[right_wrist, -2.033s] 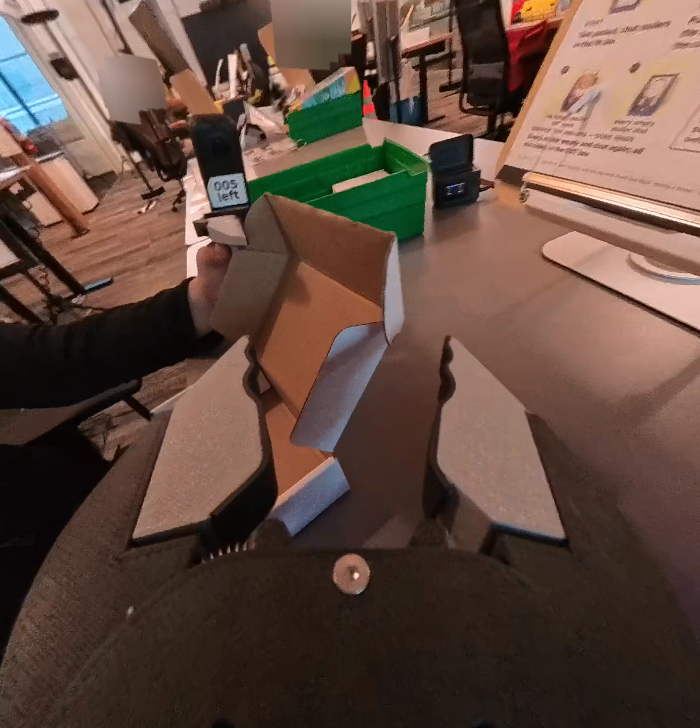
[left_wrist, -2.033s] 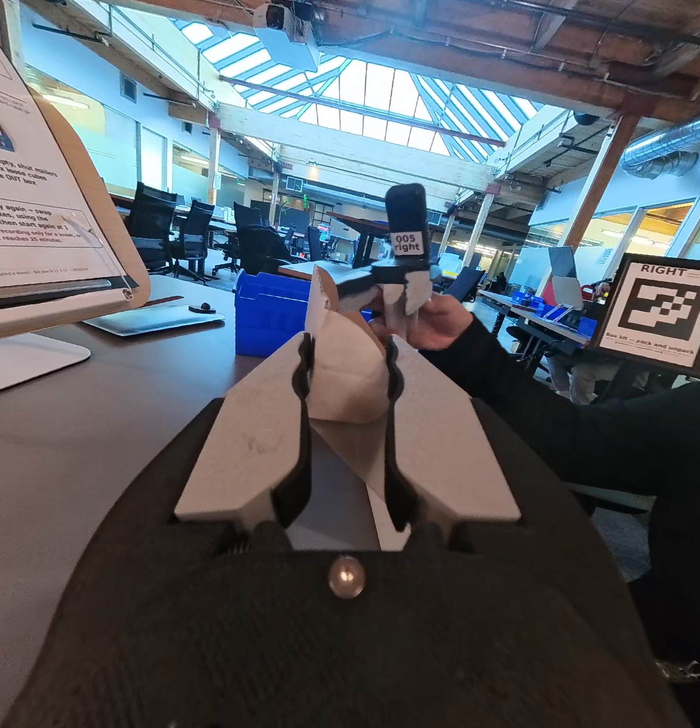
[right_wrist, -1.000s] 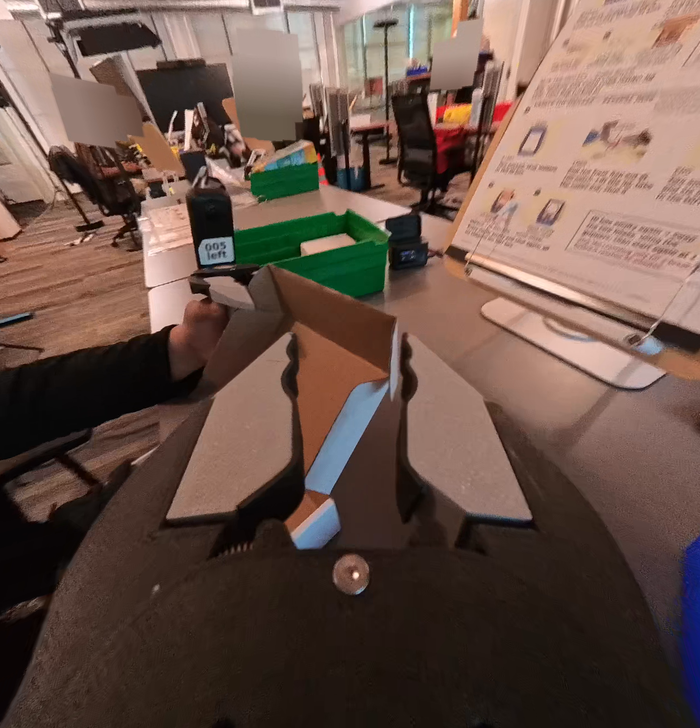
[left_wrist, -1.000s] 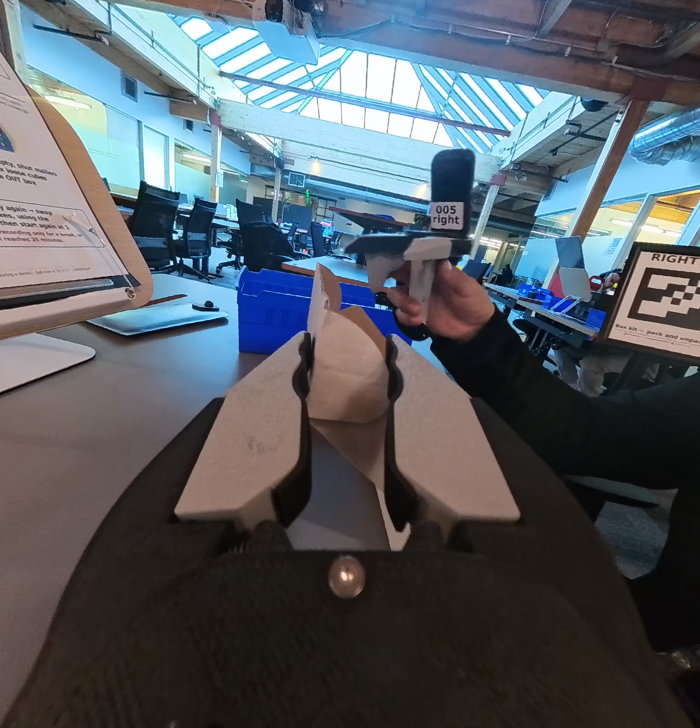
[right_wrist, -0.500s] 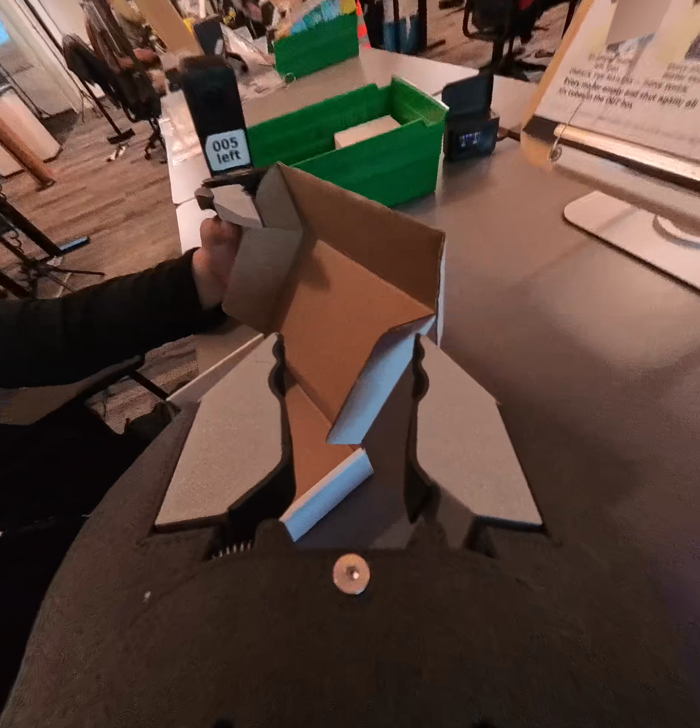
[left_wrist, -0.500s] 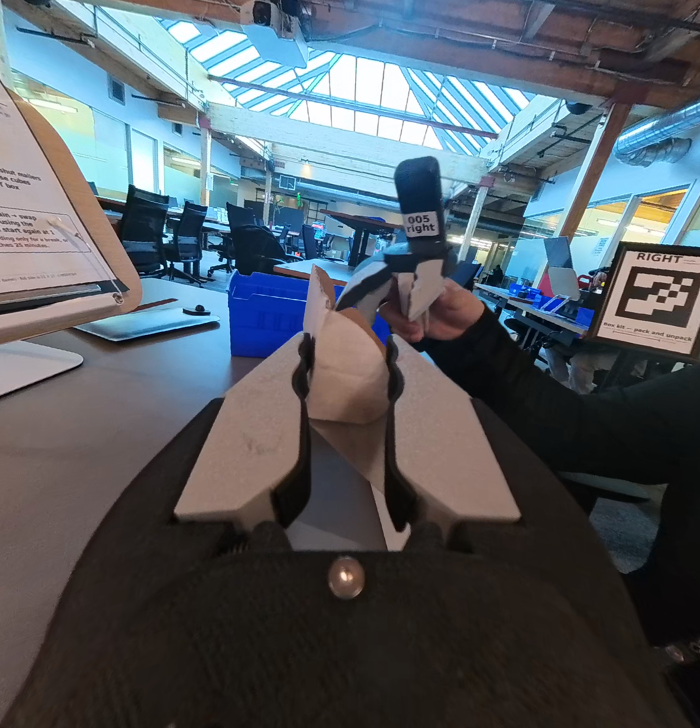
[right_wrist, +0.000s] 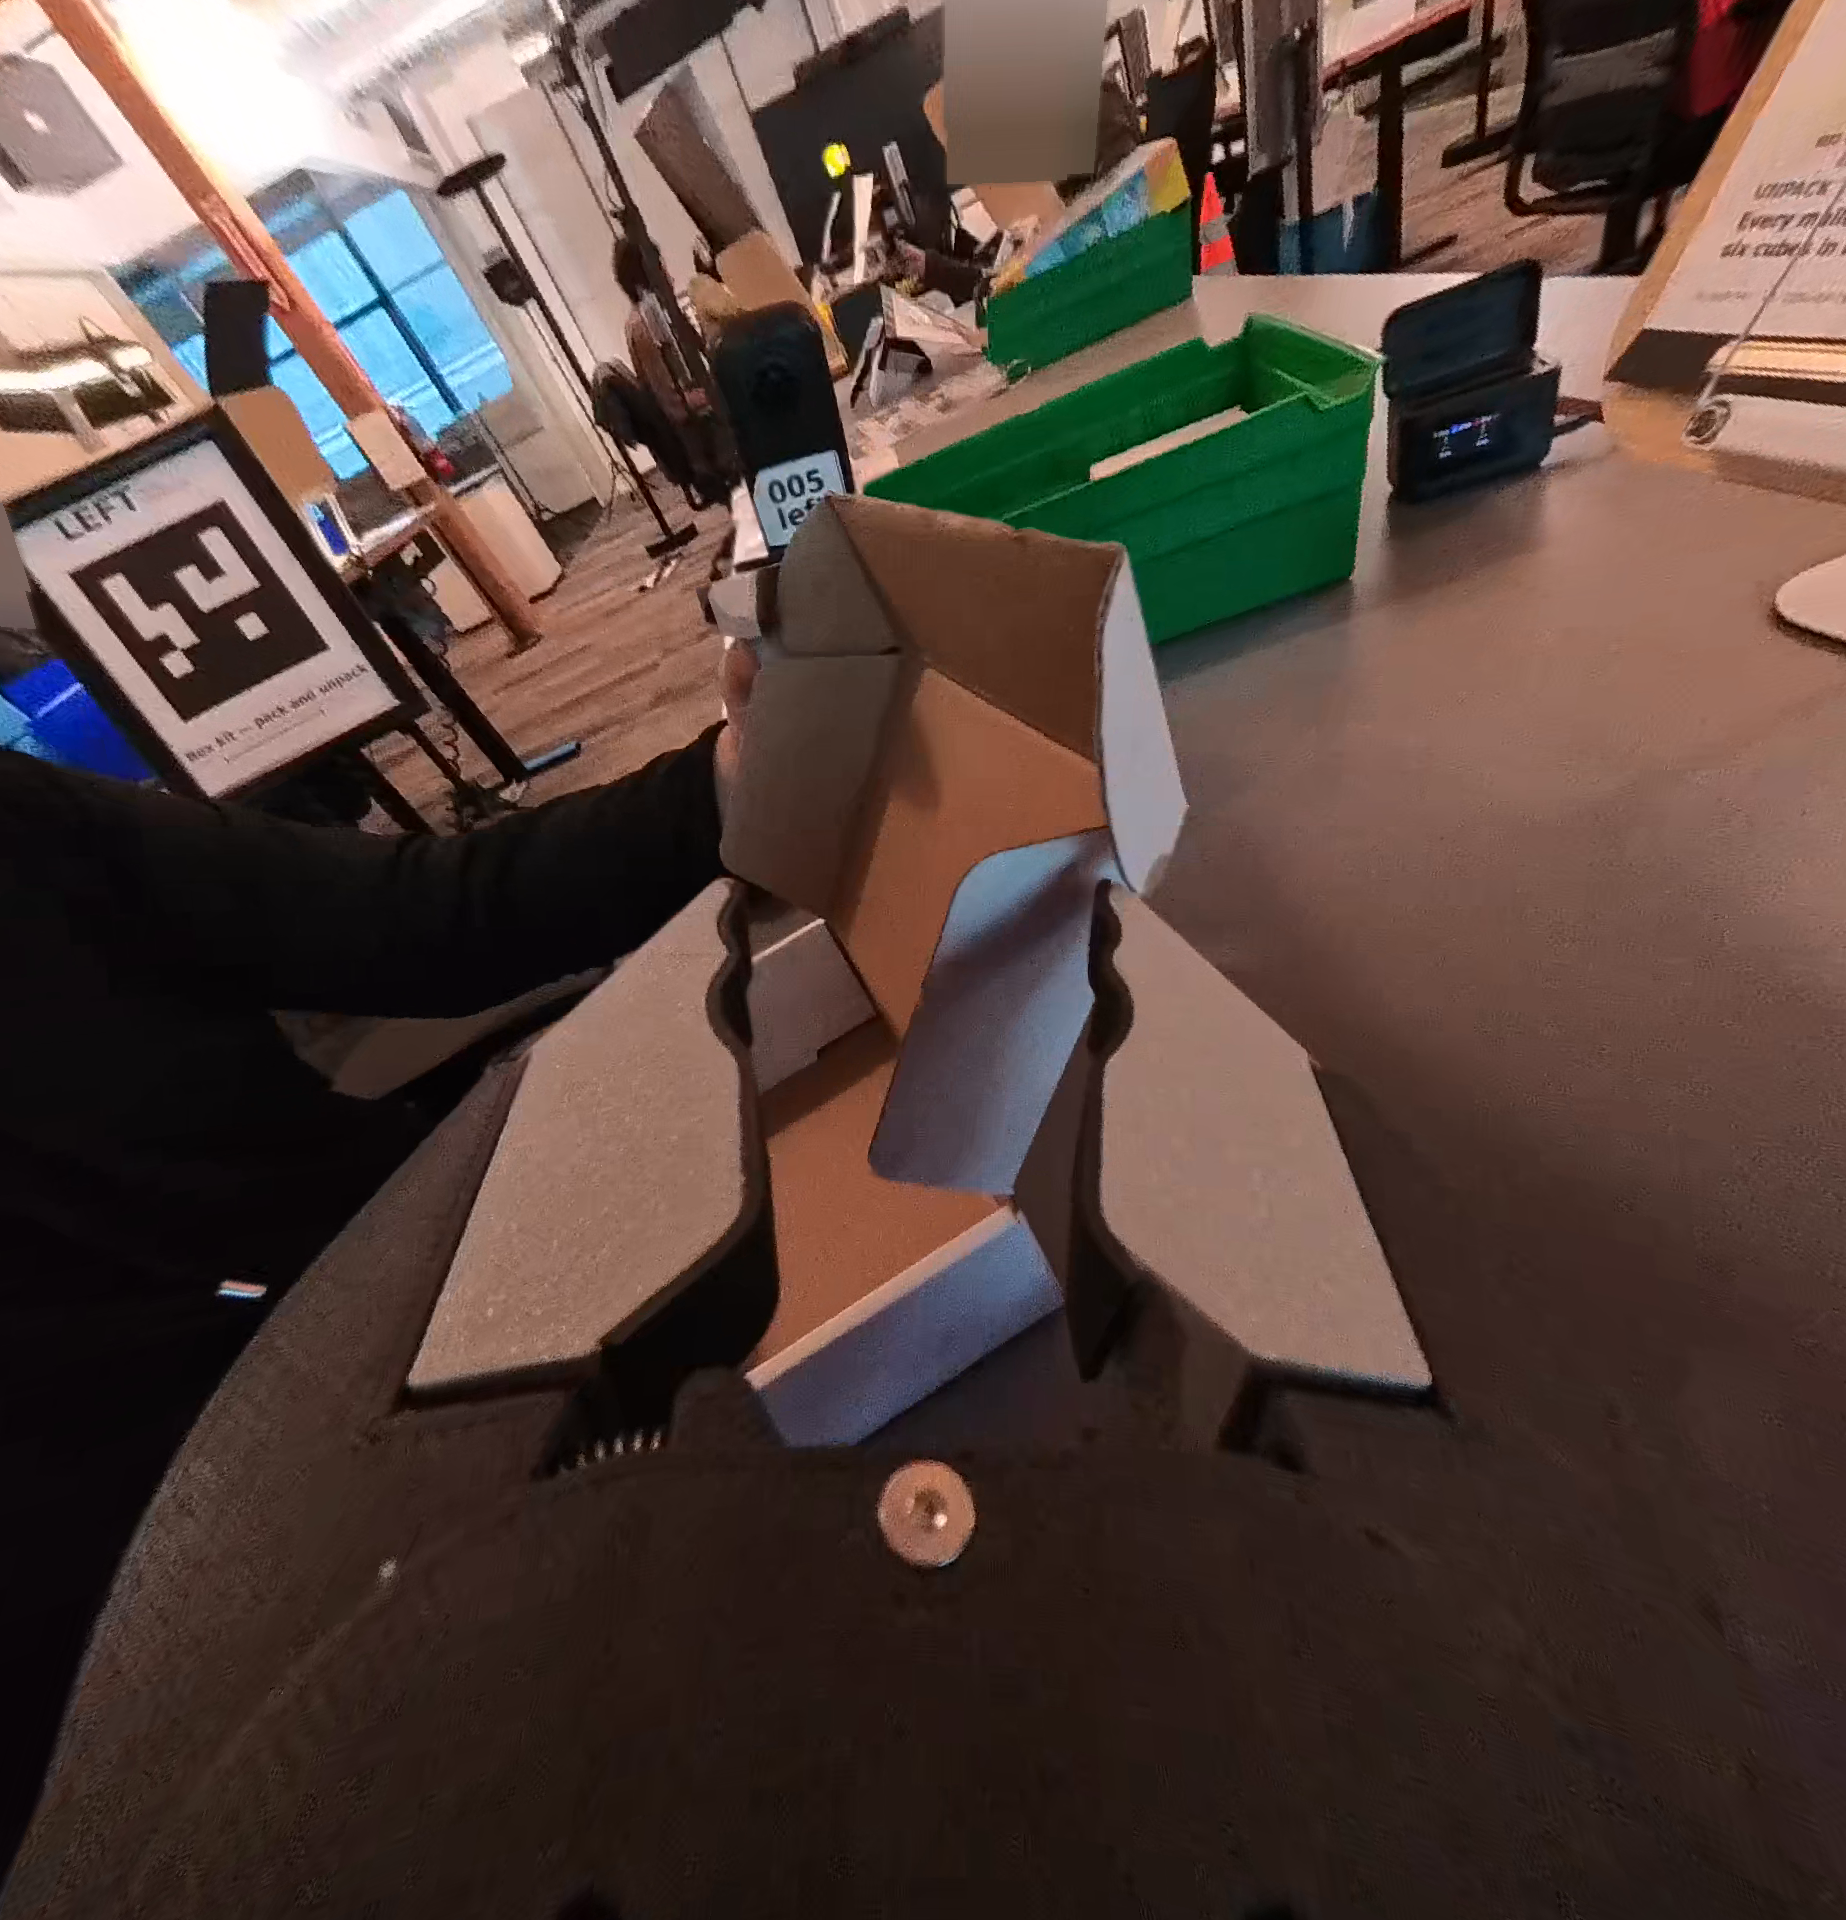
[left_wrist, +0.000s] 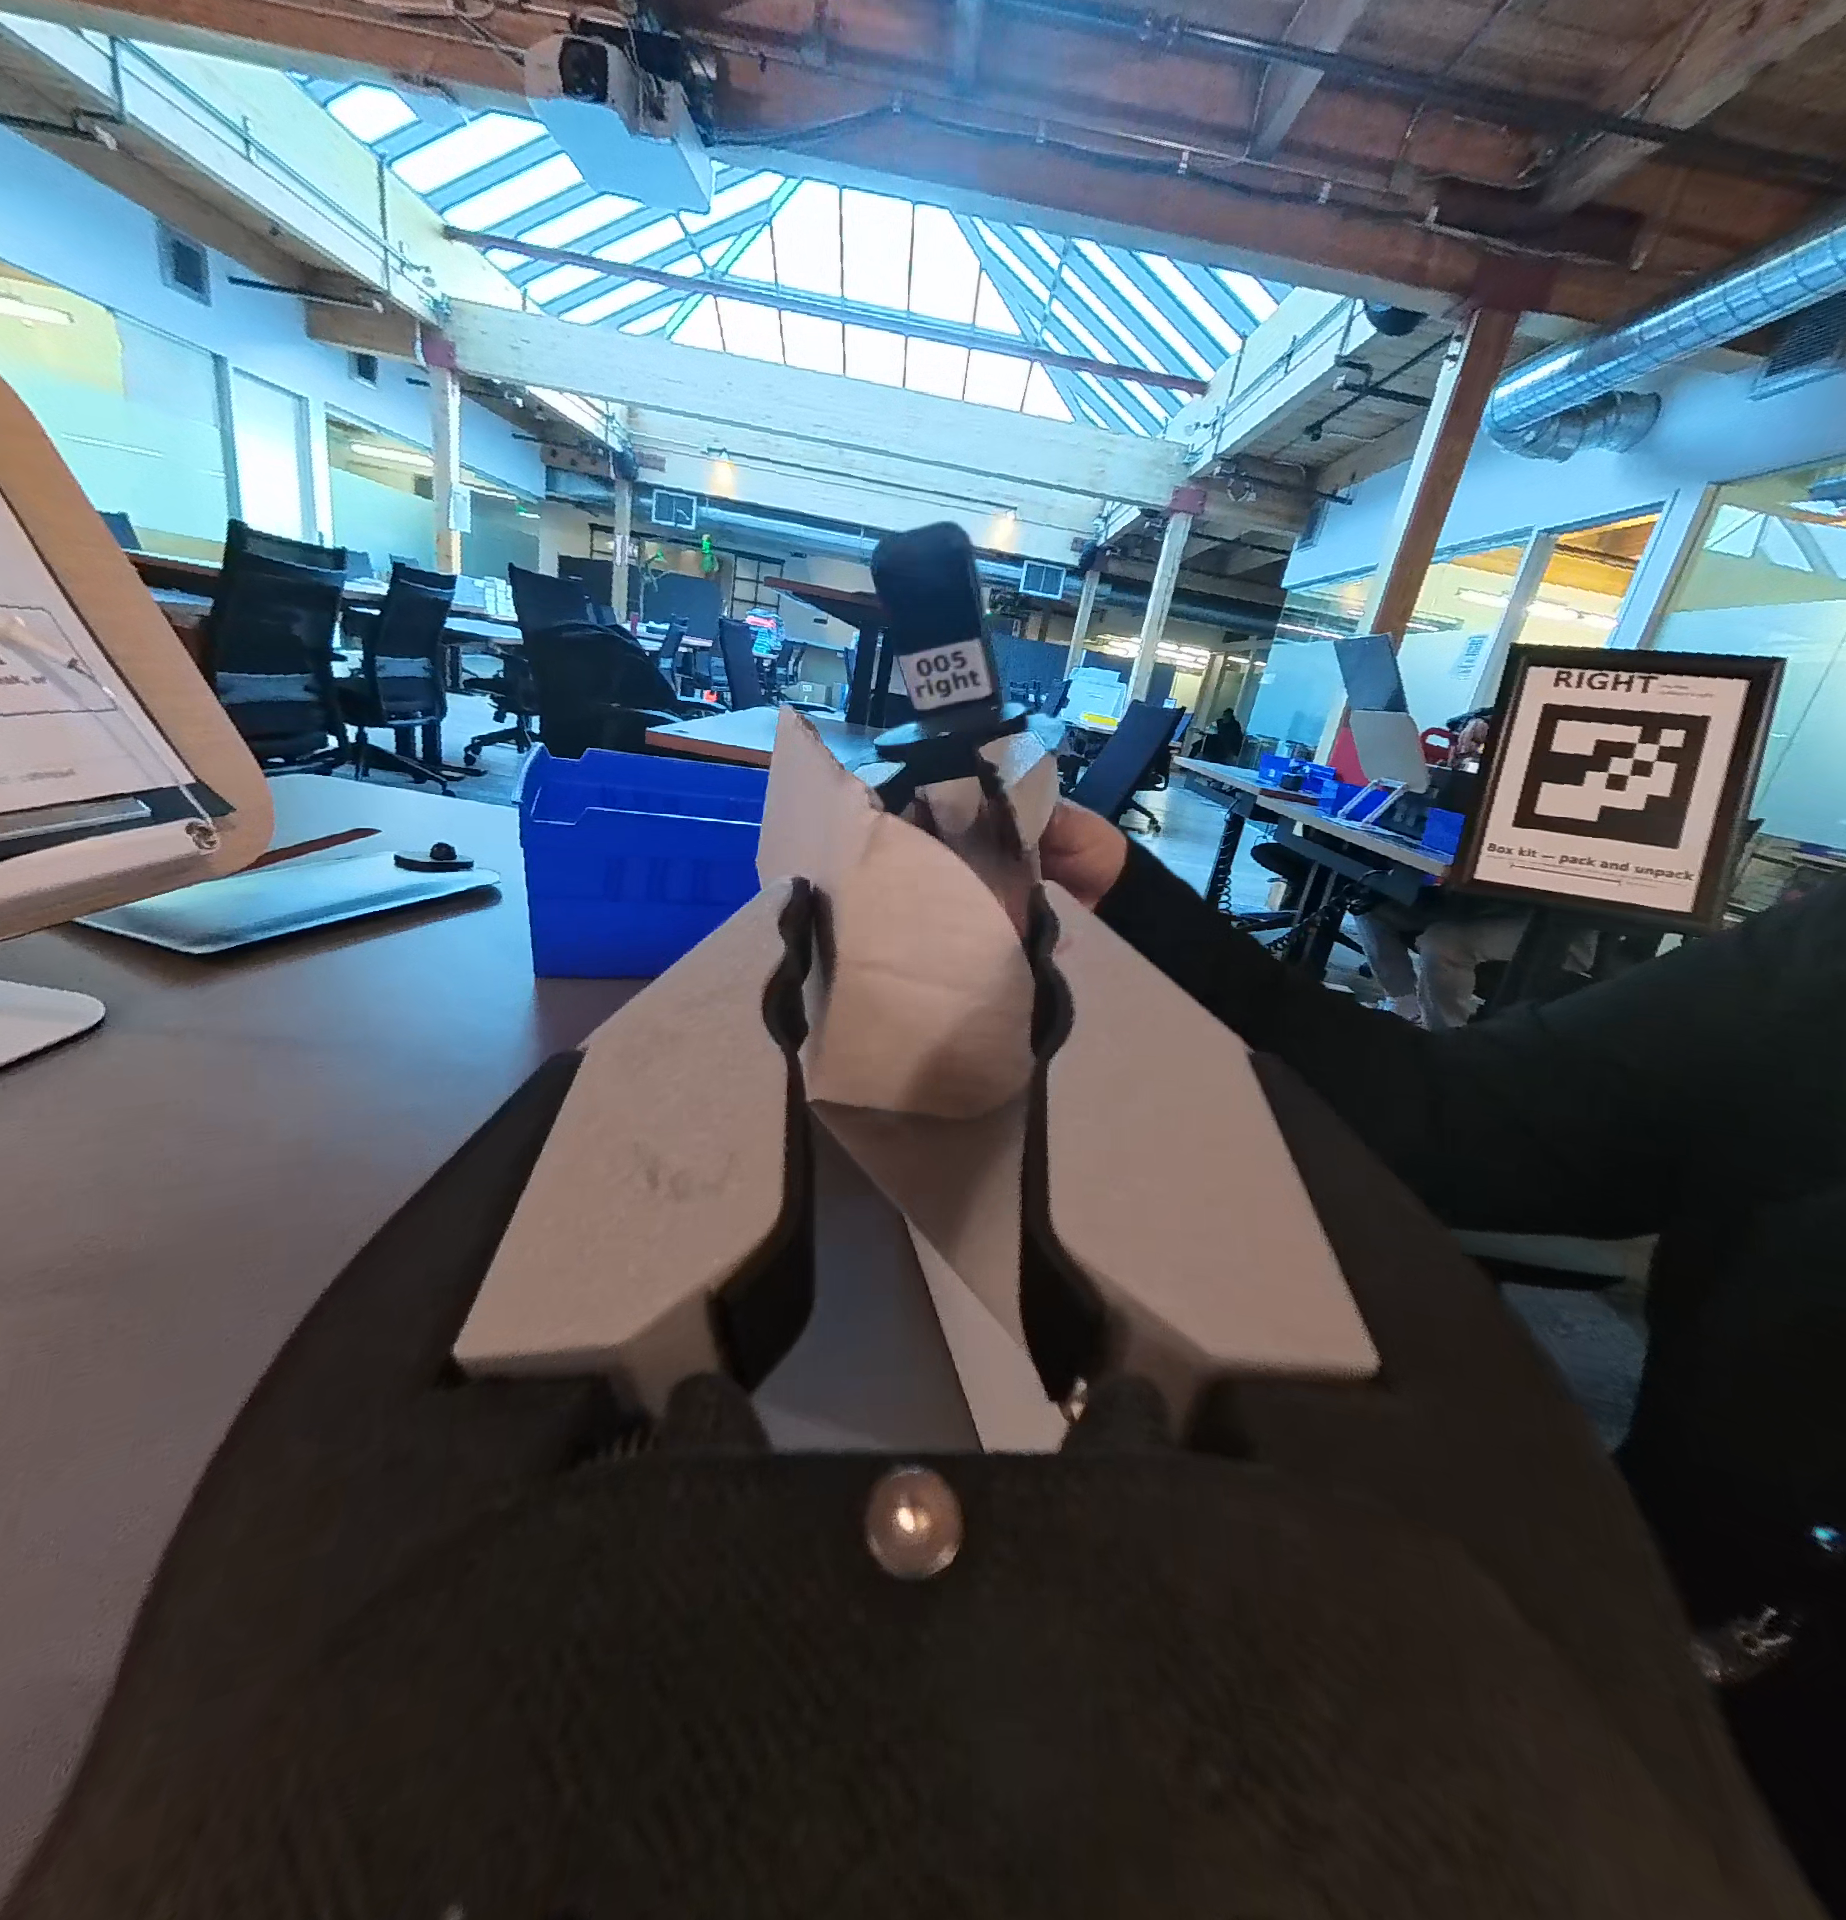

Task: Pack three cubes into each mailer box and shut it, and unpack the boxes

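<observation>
the room is a large open office with a skylight [left_wrist: 898,281] and rows of black chairs [left_wrist: 275,634]. a dark grey table [right_wrist: 1521,935] carries two bins. the green bin [right_wrist: 1199,488] at its far edge holds one flat white box [right_wrist: 1168,442]; the blue bin [left_wrist: 638,862] stands at the other end, its contents hidden. one open mailer box [right_wrist: 960,790], white outside and brown inside, is held above the table near its edge, its lid flaps raised; no cube shows in the visible part. the left gripper [left_wrist: 914,977] is clamped narrow on a white flap of it. the right gripper [right_wrist: 914,956] stands moderately apart, straddling another flap without clearly pinching it. two marker signs [left_wrist: 1615,779] stand beyond the table, one on each side.
</observation>
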